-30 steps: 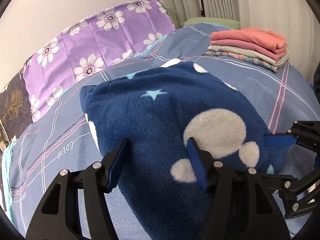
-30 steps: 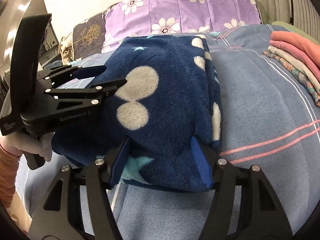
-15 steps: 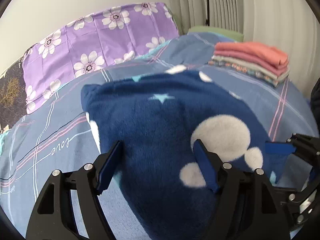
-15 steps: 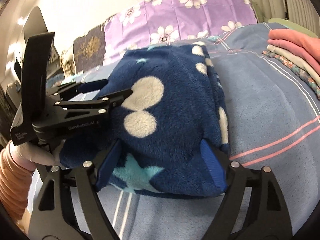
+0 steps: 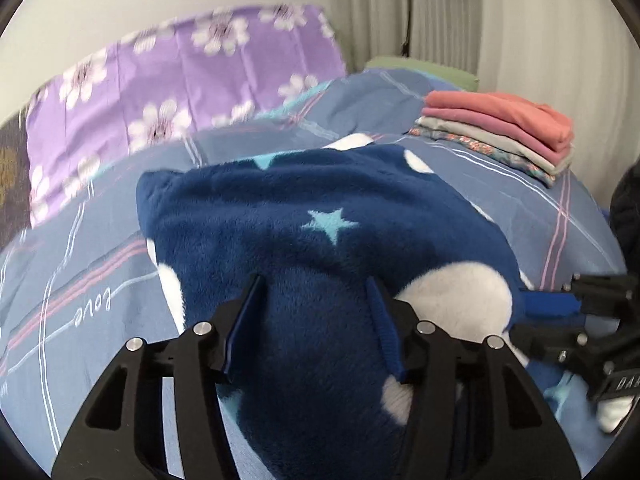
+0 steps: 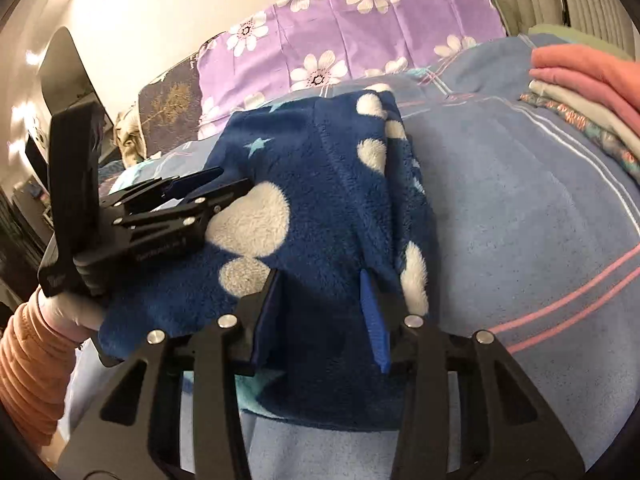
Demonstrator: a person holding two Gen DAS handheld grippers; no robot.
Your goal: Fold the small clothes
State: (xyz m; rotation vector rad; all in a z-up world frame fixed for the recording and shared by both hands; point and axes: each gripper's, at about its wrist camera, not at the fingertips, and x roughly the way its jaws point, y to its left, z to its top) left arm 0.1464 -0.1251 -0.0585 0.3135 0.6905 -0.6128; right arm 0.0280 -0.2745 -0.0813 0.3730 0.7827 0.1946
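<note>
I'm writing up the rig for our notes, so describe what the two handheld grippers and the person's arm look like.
Both the left gripper and the right gripper are matte black linkage frames with triangular cut-outs, silver pivot rivets and flat blue finger pads. Small pale lettering, too blurred to read, marks the left one's side. The left hand wears a white glove, with a ribbed orange sleeve behind it. No cables show.

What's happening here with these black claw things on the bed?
A person is folding a fleece garment on the bed, using a claw in each hand. Both the left gripper and right gripper have just been closing, bunching its near edge between them. A stack of folded clothes lies beyond.
</note>
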